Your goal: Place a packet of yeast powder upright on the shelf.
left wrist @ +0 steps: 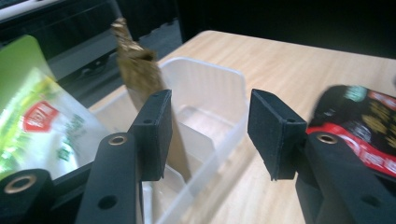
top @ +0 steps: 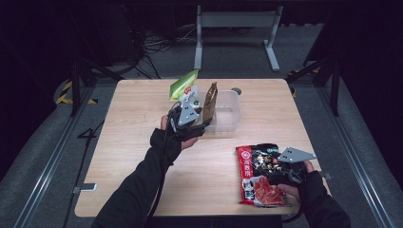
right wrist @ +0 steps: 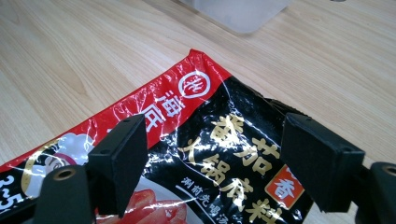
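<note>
My left gripper (left wrist: 208, 135) hangs with its matte black jaws wide apart, gripping nothing. Just ahead of it sits a clear, round-cornered plastic tub (left wrist: 219, 93) with a crinkled gold packet (left wrist: 140, 70) standing upright inside. My right gripper (right wrist: 212, 163), jaws also spread, hovers directly over a glossy red-and-black pouch (right wrist: 219, 135) lying flat on the pale wood table (right wrist: 70, 51).

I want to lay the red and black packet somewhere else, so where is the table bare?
Bare wood runs down the left side of the table, left of the left gripper, and across the far right corner beyond the clear tub. It is crowded around the tub, with the green bag and brown packet there.
</note>
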A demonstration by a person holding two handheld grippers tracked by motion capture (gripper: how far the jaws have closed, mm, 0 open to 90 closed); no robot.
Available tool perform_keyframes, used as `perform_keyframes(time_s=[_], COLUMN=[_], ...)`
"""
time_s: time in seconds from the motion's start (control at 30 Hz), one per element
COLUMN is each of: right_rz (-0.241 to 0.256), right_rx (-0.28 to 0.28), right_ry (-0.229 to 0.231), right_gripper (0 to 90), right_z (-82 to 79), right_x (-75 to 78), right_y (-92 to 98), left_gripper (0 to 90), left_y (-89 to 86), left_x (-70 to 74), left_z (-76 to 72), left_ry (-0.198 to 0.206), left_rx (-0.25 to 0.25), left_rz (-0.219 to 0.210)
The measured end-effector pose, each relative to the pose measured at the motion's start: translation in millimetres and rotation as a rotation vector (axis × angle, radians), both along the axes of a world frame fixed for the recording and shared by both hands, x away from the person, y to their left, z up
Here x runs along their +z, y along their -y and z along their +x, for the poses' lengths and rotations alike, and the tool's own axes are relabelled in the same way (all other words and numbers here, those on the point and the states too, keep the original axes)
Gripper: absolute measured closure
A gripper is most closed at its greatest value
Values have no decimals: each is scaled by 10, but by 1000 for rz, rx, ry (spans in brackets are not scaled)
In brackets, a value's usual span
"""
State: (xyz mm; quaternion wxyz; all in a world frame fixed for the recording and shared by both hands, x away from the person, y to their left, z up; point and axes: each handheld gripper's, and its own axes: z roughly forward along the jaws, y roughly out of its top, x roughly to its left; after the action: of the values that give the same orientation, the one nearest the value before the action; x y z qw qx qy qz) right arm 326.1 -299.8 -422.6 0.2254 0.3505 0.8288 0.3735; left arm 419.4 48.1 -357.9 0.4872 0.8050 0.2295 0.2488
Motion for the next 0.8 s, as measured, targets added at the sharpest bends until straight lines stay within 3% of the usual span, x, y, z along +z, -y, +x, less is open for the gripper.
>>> perform_keyframes(time_s=[0.1, 0.47, 0.5, 0.6, 0.73, 0.8], right_rz=[2, 1, -7, -22, -35, -34], right_rx=[0, -8, -10, -5, -8, -13], right_ry=[-4, -9, -7, -1, -4, -9], right_gripper=[237, 237, 237, 237, 235, 233], right_z=[7, 24, 32, 24, 6, -5], right_x=[-3, -1, 5, 8, 11, 20], right_y=[-1, 28, 38, 42, 75, 102], left_gripper=[431, 333, 328, 302, 259, 237], left_y=[-29, -234, -278, -350, -491, -569], left_x=[-51, -219, -253, -316, -438, -516], left_z=[-76, -270, -311, -374, -424, -430], left_ry=[1, -26, -20, -27, -83, -135], left_rx=[0, -18, -11, -22, -41, -59], left_rz=[27, 72, 107, 132, 137, 131])
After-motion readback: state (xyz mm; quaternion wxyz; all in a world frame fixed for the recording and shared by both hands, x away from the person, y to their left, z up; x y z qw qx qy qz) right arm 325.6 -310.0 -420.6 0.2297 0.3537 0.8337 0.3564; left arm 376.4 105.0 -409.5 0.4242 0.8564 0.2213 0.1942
